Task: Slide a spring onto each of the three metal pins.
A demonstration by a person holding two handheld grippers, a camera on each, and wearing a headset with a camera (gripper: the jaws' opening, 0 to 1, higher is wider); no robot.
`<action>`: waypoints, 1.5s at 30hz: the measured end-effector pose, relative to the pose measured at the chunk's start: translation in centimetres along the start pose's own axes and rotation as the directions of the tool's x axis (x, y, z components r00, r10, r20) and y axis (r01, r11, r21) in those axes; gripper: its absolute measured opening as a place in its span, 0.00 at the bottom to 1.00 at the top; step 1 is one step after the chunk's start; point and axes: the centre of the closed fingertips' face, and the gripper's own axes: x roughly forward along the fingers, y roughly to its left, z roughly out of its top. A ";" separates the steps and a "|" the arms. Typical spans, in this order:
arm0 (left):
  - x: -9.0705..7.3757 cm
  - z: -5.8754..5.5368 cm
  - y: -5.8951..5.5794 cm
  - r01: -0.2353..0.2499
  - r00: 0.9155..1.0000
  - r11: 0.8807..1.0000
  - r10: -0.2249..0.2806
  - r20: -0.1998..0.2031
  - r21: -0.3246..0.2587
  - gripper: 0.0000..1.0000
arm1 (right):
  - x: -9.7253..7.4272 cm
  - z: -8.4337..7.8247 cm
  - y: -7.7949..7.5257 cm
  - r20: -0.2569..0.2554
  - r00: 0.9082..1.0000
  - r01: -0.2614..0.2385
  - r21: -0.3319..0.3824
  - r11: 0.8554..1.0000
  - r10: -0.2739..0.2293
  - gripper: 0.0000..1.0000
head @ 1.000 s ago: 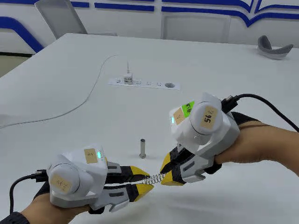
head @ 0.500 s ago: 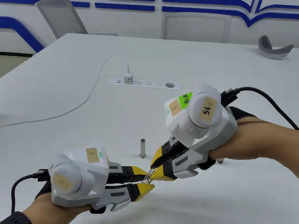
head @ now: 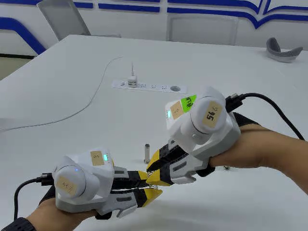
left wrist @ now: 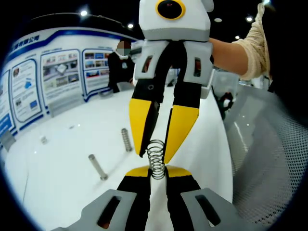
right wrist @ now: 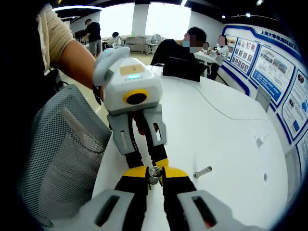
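A small steel spring (left wrist: 155,159) stands between my left gripper's (left wrist: 154,172) yellow tips, which are shut on its near end. My right gripper (right wrist: 153,174) meets it tip to tip, and its yellow fingers (left wrist: 180,125) close around the spring's (right wrist: 153,174) far end. In the head view the left gripper (head: 150,187) and right gripper (head: 154,174) touch low over the table, hiding most of the spring. A bare metal pin (head: 147,153) stands upright just behind them. The left gripper view shows that pin (left wrist: 97,167) and a second pin wearing a spring (left wrist: 126,139).
A white power strip (head: 154,87) with a plugged adapter (head: 132,81) lies at mid-table, and its cable (head: 91,102) runs left. A small metal part (head: 226,167) sits by the right hand. A grey object (head: 281,48) rests far right. A mesh chair back (right wrist: 57,159) is near.
My right gripper has moved left and closer to the left gripper. The spring, stretched level between the two tips before, is now squeezed short between them.
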 end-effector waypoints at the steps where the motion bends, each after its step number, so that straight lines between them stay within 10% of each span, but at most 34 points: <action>1: 0.0 0.0 0.0 0.001 1.000 1.000 -0.001 0.002 -0.004 0.11 | 0.0 0.0 0.0 0.000 1.000 0.000 0.004 1.000 0.000 0.13; 45: -0.8 -0.3 1.8 -0.073 0.997 0.996 0.073 0.006 -0.041 0.29 | -0.8 -0.5 -2.0 0.042 0.996 0.071 0.087 0.994 -0.074 0.12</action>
